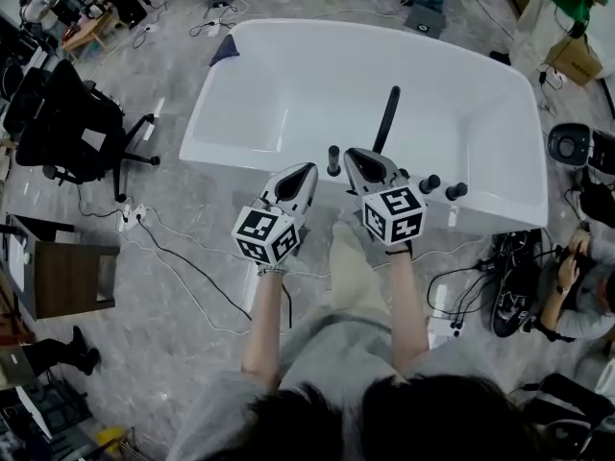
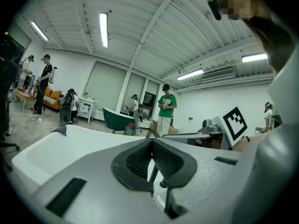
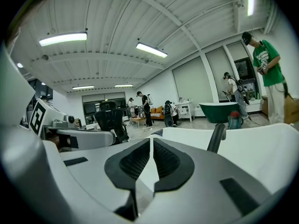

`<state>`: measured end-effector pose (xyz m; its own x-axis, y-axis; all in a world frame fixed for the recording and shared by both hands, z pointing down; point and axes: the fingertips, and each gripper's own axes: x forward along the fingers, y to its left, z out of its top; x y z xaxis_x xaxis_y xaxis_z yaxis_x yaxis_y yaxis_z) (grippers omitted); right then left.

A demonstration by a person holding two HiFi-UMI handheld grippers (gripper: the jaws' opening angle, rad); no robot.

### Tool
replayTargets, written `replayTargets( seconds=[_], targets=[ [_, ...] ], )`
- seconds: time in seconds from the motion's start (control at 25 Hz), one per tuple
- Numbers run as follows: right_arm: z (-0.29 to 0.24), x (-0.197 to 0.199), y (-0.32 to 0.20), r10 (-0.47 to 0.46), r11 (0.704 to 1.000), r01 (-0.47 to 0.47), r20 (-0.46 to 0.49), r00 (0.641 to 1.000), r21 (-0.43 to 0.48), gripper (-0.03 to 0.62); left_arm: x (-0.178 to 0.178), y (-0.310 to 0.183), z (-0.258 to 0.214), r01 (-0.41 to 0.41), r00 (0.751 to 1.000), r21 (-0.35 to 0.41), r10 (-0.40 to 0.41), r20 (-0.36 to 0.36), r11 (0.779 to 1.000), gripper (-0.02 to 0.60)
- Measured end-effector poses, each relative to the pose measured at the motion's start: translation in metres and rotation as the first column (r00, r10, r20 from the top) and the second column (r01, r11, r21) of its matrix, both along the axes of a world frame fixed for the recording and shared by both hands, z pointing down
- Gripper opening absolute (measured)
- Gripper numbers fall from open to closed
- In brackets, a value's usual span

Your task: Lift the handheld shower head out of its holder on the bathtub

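Note:
The black handheld shower head (image 1: 388,116) stands slanted in its holder on the near rim of the white bathtub (image 1: 288,84). In the right gripper view the shower head (image 3: 216,136) rises just right of the jaws. My right gripper (image 1: 352,154) is shut with nothing in it, its tips just left of the shower head's base. My left gripper (image 1: 309,169) hovers at the rim further left, near a black knob (image 1: 333,159). It is shut and empty too. The jaws of the left gripper (image 2: 151,141) and of the right gripper (image 3: 152,141) meet at their tips.
Two more black knobs (image 1: 442,187) sit on the rim right of the holder. A black office chair (image 1: 67,113) and a wooden cabinet (image 1: 67,277) stand at the left, and cables (image 1: 183,257) cross the floor. A person (image 1: 586,277) sits at the right.

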<state>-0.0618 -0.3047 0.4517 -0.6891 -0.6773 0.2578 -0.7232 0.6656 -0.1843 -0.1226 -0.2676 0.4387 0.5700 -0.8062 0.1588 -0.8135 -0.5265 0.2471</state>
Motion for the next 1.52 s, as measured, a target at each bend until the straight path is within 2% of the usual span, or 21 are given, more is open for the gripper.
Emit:
replayTargets(
  seconds=[0.16,0.44,0.6,0.96,1.52],
  targets=[
    [0.018,-0.005,-0.015,-0.020,1.000,0.020,-0.020,1.000,-0.010,0.008,-0.003,-0.015,0.023,0.019,1.000,-0.032,-0.020,-0.024,0.999,0.006],
    [0.072,-0.018,-0.031,-0.058,0.997,0.054,-0.069,0.996,-0.057,0.090,-0.007,-0.033,0.066,0.028,0.999,-0.084,-0.030,-0.028,0.996,0.006],
    [0.100,-0.018,-0.035,-0.039,0.996,0.034,-0.058,0.998,-0.084,0.135,-0.007,-0.035,0.091,0.017,1.000,-0.115,-0.020,-0.019,0.993,0.006],
    [0.156,-0.029,-0.046,-0.052,0.992,0.040,-0.094,0.994,-0.124,0.158,-0.016,-0.044,0.148,0.023,0.999,-0.172,-0.029,-0.034,0.985,0.006],
    [0.216,-0.046,-0.058,-0.073,0.985,0.050,-0.134,0.988,-0.167,0.164,-0.019,-0.055,0.197,0.002,1.000,-0.213,-0.006,-0.019,0.977,0.006]
  ],
)
